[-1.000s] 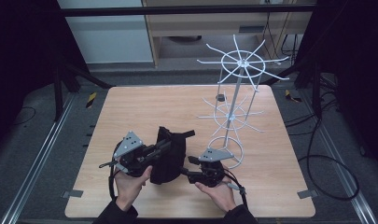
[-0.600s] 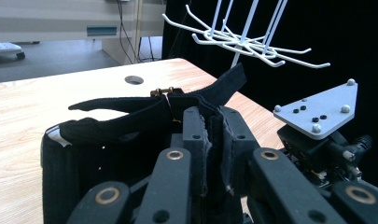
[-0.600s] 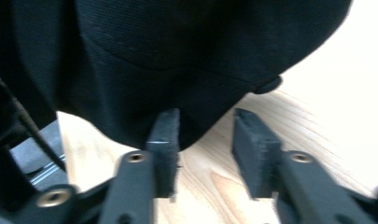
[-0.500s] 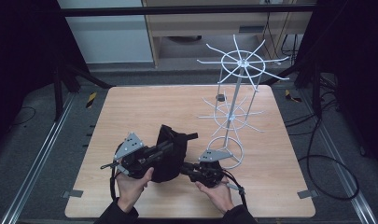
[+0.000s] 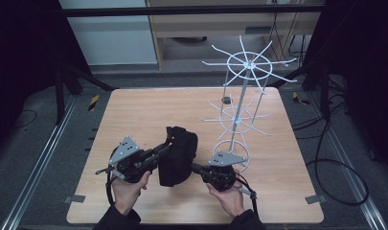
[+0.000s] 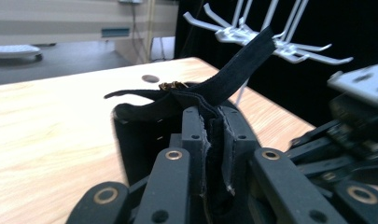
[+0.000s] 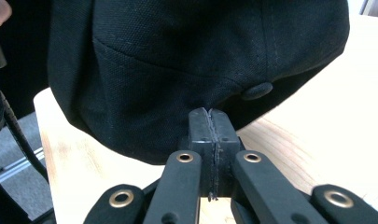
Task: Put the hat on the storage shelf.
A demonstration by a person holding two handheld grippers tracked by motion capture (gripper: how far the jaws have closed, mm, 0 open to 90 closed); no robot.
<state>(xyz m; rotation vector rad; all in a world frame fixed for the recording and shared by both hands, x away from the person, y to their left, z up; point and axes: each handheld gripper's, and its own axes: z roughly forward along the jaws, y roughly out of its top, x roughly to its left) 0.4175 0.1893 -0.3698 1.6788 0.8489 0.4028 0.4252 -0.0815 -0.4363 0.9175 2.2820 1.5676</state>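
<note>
Black canvas cap (image 5: 178, 155), soft fabric with a button on the crown, is sitting between my two grippers near the front edge of the light wooden table (image 5: 134, 115), its lower edge seeming to touch the wood. My left gripper (image 5: 166, 145) is clenching the cap's rear strap; in the left gripper view the black strap (image 6: 233, 77) is running out from between my jaws and curling upward. My right gripper (image 5: 195, 167) has just been closing, and in the right gripper view the jaws are standing pressed together at the crown fabric just below the button (image 7: 256, 90). They are pinching at most a thin fold of cloth; I cannot tell how much is caught.

Step in hand, as I judge it: getting a two-sided hold on the cap so it can be lifted and carried. White wire rack (image 5: 244, 96), a tall pole with rings of radiating hooks, is standing just behind my right gripper, its base ring near my right hand (image 5: 227, 196).

Next move probably calls for raising both grippers together, keeping the strap taut, and checking the right pinch is holding before swinging toward a hook. If the fold slips, the cap will be hanging from the strap alone.
</note>
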